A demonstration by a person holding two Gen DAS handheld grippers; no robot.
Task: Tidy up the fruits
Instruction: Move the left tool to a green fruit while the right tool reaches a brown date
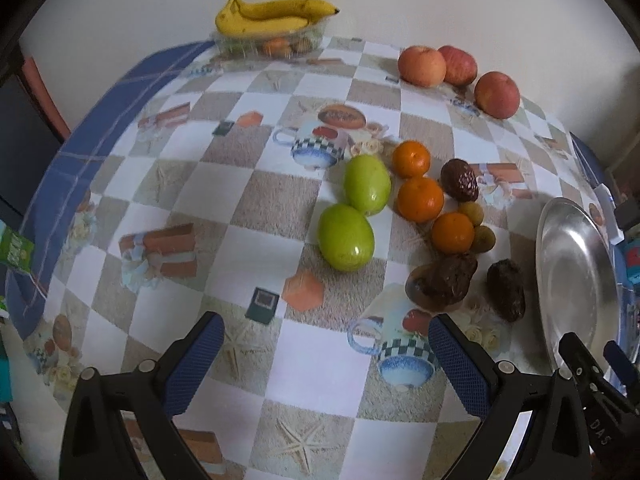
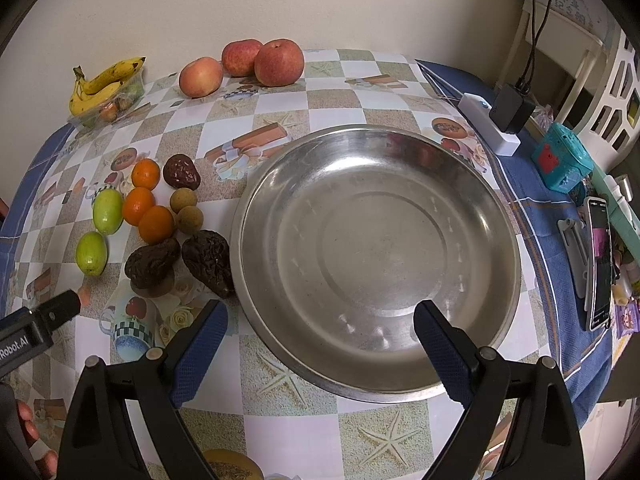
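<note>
A steel plate (image 2: 376, 264) lies empty on the checked tablecloth; its edge shows in the left wrist view (image 1: 572, 280). Left of it lie two green fruits (image 1: 346, 238), three oranges (image 1: 420, 199), dark wrinkled fruits (image 1: 444, 280) and two small tan fruits (image 2: 190, 218). Three apples (image 2: 279, 62) and bananas (image 1: 266, 14) on a clear tray sit at the back. My left gripper (image 1: 326, 364) is open and empty over the cloth, short of the green fruits. My right gripper (image 2: 320, 354) is open and empty over the plate's near rim.
At the right table edge are a phone (image 2: 598, 260), a teal box (image 2: 562, 160), a white power strip with a black charger (image 2: 506, 114) and a white chair (image 2: 576, 60). A green carton (image 1: 14, 250) sits at the left edge.
</note>
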